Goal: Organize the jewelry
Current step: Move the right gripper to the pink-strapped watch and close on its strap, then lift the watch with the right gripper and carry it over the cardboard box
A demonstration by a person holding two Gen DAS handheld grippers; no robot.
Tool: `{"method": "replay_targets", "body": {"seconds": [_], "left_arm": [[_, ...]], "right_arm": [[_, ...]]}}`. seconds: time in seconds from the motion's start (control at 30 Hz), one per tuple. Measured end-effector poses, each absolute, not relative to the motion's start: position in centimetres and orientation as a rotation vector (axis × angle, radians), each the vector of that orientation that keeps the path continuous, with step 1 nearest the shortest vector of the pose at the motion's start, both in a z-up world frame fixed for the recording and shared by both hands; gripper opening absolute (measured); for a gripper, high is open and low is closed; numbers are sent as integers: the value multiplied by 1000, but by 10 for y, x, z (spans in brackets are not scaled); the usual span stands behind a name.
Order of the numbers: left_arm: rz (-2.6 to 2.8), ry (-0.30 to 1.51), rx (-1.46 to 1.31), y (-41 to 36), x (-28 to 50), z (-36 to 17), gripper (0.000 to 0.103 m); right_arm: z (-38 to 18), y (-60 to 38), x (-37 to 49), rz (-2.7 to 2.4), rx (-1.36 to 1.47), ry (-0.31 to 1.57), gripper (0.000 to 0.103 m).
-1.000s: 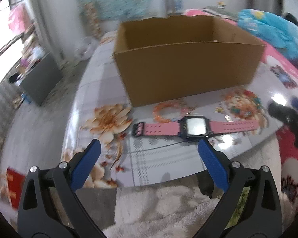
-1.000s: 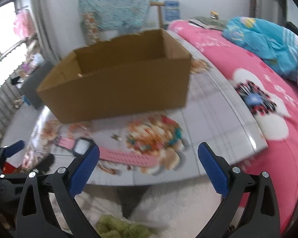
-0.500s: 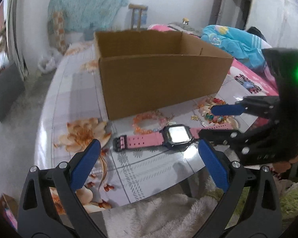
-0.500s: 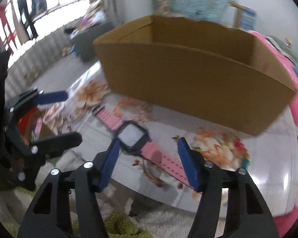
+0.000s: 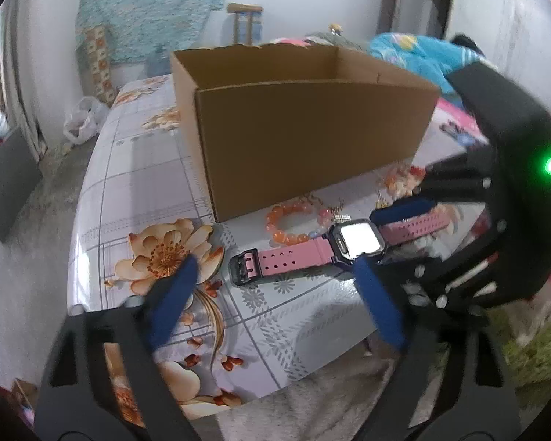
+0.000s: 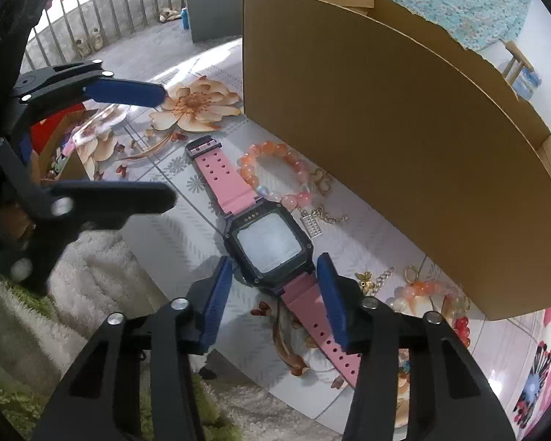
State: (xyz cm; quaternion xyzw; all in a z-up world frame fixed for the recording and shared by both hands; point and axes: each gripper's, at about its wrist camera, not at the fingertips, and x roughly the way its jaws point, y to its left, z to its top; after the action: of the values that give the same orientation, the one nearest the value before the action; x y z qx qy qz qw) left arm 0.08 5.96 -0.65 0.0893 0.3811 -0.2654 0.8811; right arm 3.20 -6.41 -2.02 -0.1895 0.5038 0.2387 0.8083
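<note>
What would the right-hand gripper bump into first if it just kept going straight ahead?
Most likely the pink-strapped digital watch: the right gripper is open with its fingers either side of the strap just below the black case. Beyond it lies the orange bead bracelet. Depth is hard to judge.

A turquoise blanket [image 5: 418, 55] is lying bunched on the pink bed [image 6: 547, 367] to the right of the table [image 5: 136, 169], whose top is showing printed orange flowers. A white plastic bag [image 5: 81, 119] is sitting on the floor by the far left wall. A shaggy white rug [image 6: 92, 268] is spreading under the table's near edge.
</note>
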Motion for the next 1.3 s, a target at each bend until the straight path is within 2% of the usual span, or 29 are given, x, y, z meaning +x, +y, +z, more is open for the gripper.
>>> {"method": "replay_targets", "body": {"seconds": [0.1, 0.53, 0.73, 0.8, 0.97, 1.3], "left_arm": [[-581, 809, 227, 54, 2, -10, 60], [-712, 723, 505, 3, -25, -17, 57], [-718, 735, 575, -9, -27, -26, 47], [-717, 743, 570, -10, -28, -28, 36], [-716, 776, 539, -10, -25, -30, 23], [-753, 805, 499, -15, -22, -33, 19]], "right_arm": [[-21, -64, 37, 539, -402, 1106, 40], [-26, -112, 84, 825, 30, 1385, 40], [-31, -132, 96, 892, 197, 1434, 40], [-30, -138, 95, 922, 256, 1435, 40], [-20, -145, 91, 874, 282, 1383, 40], [7, -143, 49, 668, 42, 1194, 41]]}}
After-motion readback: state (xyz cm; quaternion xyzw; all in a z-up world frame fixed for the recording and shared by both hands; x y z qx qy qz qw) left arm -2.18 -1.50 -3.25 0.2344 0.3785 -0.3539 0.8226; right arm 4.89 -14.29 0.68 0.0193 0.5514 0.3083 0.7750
